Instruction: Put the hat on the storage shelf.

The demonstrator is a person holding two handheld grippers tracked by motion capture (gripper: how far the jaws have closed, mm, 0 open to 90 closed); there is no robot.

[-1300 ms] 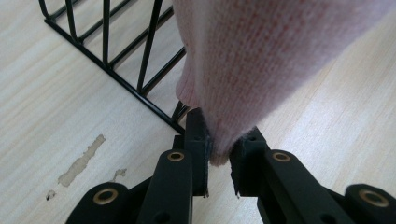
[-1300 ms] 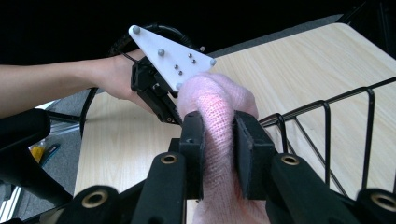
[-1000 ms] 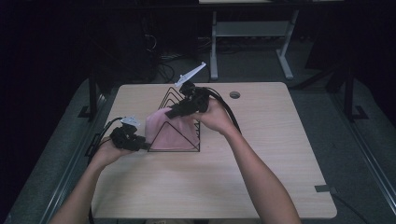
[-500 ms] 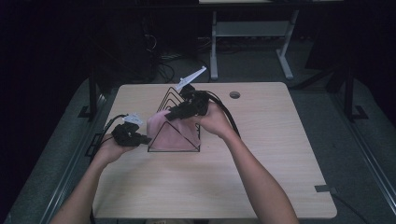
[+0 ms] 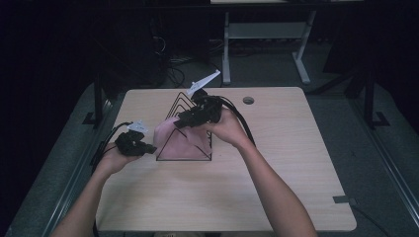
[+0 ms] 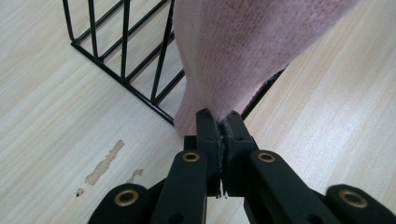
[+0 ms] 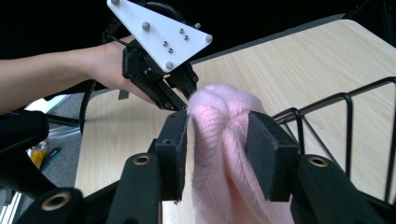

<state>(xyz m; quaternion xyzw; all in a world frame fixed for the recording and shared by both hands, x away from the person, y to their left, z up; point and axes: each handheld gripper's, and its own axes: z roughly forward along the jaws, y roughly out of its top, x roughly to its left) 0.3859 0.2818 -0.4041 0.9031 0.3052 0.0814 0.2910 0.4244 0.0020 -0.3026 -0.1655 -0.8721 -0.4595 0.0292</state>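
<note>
Pink knitted cloth [image 5: 174, 140] now hangs lower over the black wire triangular rack [image 5: 185, 129].
Your left gripper [image 6: 218, 135] has drifted toward 8 o'clock, clenched on its edge; your right gripper [image 7: 219, 140] grasps the top fold.

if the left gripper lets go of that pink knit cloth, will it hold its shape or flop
Probably flop: the pink knit cloth bunches into soft folds between the right gripper jaws. It looks light, draping over the black wire rack without bending it. The fuzzy knit likely grips well; the left gripper holds just an edge.
</note>
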